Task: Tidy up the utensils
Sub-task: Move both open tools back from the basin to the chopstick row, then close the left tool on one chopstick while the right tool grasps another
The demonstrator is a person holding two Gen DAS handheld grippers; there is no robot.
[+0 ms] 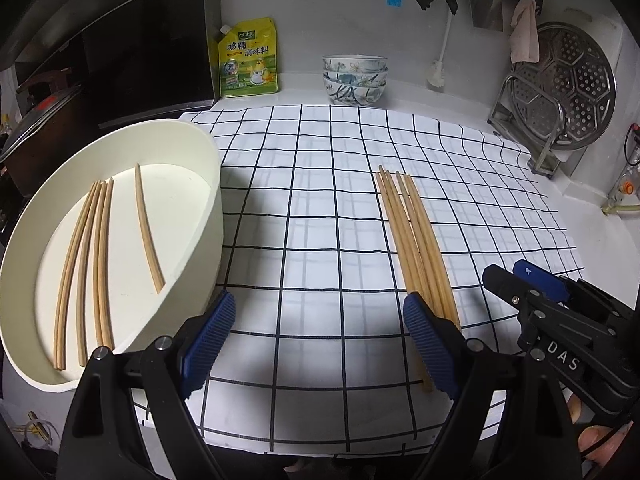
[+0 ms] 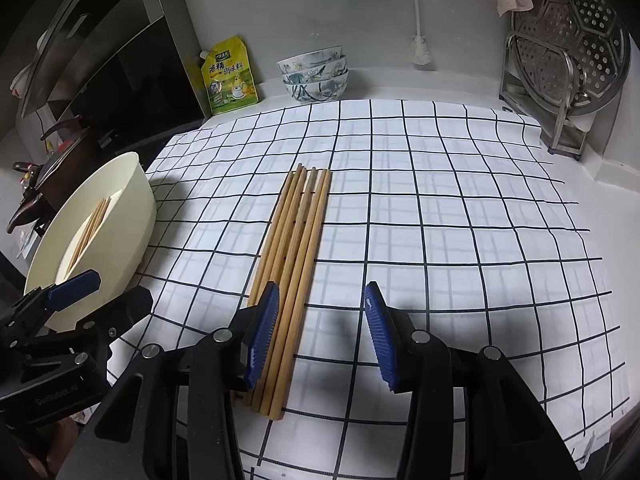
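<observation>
We find the left gripper (image 1: 318,344) spread wide and empty over the cloth (image 1: 320,200), its right finger (image 1: 430,344) covering the near ends of the loose chopsticks (image 1: 416,240). The right gripper (image 2: 322,336) is likewise wide, its left finger overlapping that bundle. Five chopsticks (image 1: 100,256) lie in the tub (image 1: 196,220) at left; the bowls (image 1: 355,78) beyond sit stacked, their contents unseen.

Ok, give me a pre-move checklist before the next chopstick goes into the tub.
1. Right hand-held gripper open: ok.
2. Left hand-held gripper open and empty: ok.
3. Chopsticks on the cloth lying side by side, reachable: ok.
4. Right hand-held gripper straddling one chopstick only: not ok; its left finger overlaps the bundle.
5. White tub has room beside the chopsticks in the tub: ok.
6. Checked cloth flat: ok.
</observation>
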